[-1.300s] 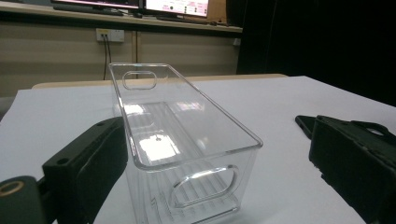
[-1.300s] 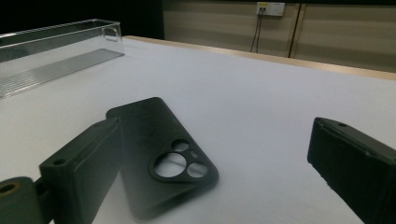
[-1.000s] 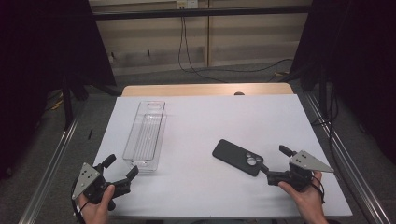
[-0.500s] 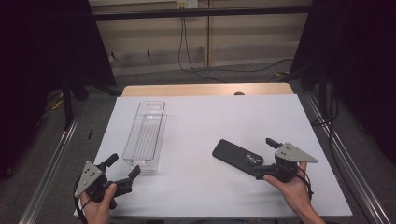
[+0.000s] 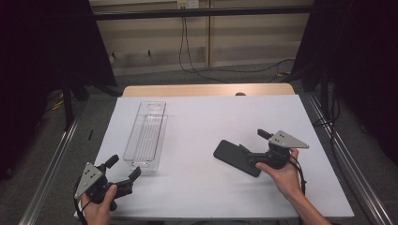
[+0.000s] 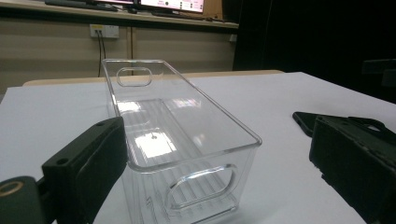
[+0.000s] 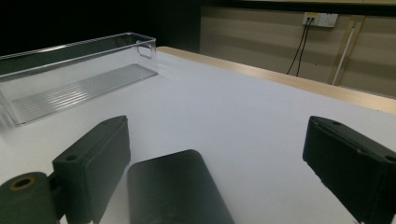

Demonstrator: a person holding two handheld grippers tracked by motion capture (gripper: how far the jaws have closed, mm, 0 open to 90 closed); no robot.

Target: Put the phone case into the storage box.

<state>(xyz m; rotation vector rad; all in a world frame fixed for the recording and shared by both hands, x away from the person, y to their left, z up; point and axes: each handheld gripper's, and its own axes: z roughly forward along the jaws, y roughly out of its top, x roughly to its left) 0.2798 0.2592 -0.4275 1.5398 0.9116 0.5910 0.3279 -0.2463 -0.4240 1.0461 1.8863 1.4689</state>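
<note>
Table (image 5: pixel 202 122): white top, with a light wood-coloured strip along the far edge. Bin (image 5: pixel 146 136), near the left edge: clear and colourless, floor patterned with fine parallel ridges. Phone case (image 5: pixel 232 154), toward the right edge: plain matte black. Left gripper (image 5: pixel 123 172) and right gripper (image 5: pixel 251 147): black jaws, each body topped by a grey three-cornered plate.

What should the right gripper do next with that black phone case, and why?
Probably close on it. The right gripper has its jaws open with the end of the black phone case between them, flat on the table and not yet pinched. The jaws have just been closing slightly.
</note>
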